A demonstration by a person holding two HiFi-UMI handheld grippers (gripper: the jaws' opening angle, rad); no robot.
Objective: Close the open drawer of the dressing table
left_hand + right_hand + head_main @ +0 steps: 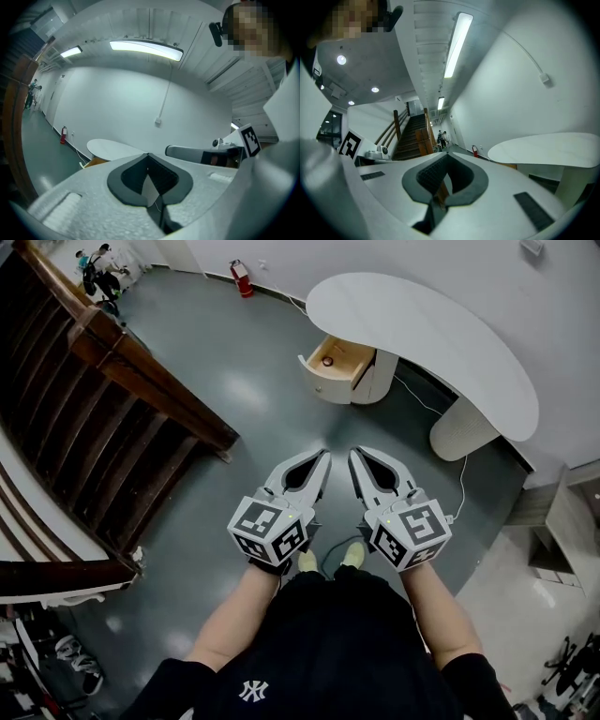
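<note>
Drawer (330, 362) stood open, well apart. Left gripper (322, 461) and right gripper (357, 456) had jaws together, empty. Advised: approach, push front squarely with joined tips.

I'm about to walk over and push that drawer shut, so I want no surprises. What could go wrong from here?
1. A thin white cable trails across the grey floor beside the white curved dressing table; stepping in could snag it.
2. A small dark round object lies in the open wooden drawer; a hard shove may send it rolling or jam it.
</note>
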